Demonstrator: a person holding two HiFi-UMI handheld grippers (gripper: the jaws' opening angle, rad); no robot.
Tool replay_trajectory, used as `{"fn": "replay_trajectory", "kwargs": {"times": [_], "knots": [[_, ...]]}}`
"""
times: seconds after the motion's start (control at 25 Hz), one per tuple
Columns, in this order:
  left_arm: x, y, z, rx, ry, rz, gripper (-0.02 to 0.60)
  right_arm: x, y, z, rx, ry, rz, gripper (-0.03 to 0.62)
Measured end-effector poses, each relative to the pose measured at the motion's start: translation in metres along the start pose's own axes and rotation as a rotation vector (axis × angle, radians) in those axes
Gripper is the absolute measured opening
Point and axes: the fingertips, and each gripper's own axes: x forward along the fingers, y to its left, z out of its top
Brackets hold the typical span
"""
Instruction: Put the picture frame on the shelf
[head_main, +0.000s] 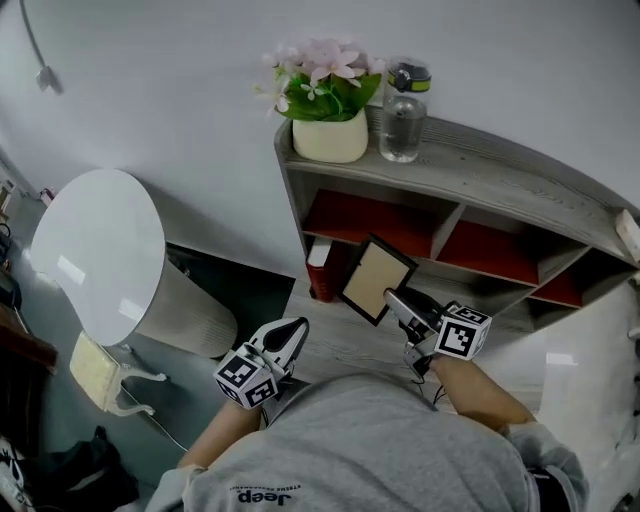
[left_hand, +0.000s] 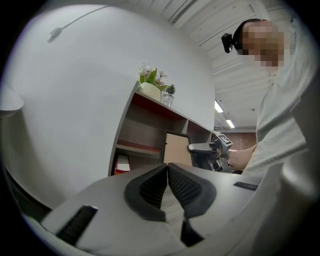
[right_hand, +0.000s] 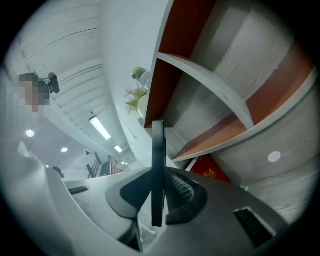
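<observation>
In right claw (right_hand: 160, 192), picture frame (right_hand: 158, 150)

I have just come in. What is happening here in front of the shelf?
A person works with two grippers. The right hand-held gripper is shut on the edge of the picture frame and holds it in the air in front of the grey shelf, near its lower compartments. The frame is not yet set down. The left hand-held gripper is shut and holds nothing. A flower pot and a bottle stand on top of the shelf.
</observation>
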Motion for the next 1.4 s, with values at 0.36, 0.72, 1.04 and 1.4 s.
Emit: {"fn": "replay_trajectory", "kwargs": {"times": [0.36, 0.72, 1.04, 1.4], "knots": [[0.002, 0.058, 0.016, -0.006, 0.021, -0.117, 0.014, 0.035, -0.024, 0.009, 0.234, -0.174, -0.079, 0.084], [0.008, 0.088, 0.019, -0.019, 0.044, -0.179, 0.014, 0.044, -0.063, 0.009, 0.563, -0.359, -0.138, 0.084], [0.011, 0.102, 0.019, -0.032, 0.064, -0.194, 0.014, 0.050, -0.082, 0.007, 0.691, -0.435, -0.156, 0.084], [0.014, 0.113, 0.018, -0.044, 0.073, -0.194, 0.014, 0.063, -0.093, 0.004, 0.783, -0.473, -0.154, 0.087]]}}
